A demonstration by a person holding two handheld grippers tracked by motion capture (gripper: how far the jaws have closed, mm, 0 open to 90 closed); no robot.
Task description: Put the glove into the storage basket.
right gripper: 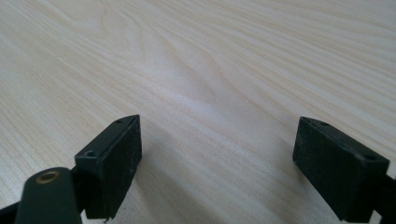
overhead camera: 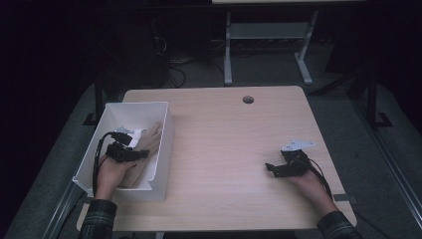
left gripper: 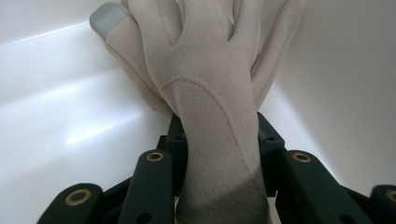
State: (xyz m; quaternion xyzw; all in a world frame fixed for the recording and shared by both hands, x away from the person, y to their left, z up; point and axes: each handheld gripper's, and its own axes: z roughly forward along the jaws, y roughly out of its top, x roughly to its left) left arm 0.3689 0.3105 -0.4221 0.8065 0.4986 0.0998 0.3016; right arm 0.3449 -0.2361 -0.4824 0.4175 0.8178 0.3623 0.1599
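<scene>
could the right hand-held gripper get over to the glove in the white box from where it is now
Probably yes. The right hand-held gripper sits open over bare table, with nothing between it and the white box. The box wall must be cleared, and the left hand-held gripper already clamps the glove.

Dark plaid flannel sleeves (overhead camera: 97, 219); black two-jaw left gripper (left gripper: 219, 140) with brass-ringed pivots, black two-jaw right gripper (right gripper: 217, 161) (grey three-cornered plate at twelve o'clock), black cables.

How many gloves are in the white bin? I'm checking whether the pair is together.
2, as far as shows: one glove clamped in the left gripper, a second glove lying under it against the white bin wall. More could be hidden beneath.
</scene>
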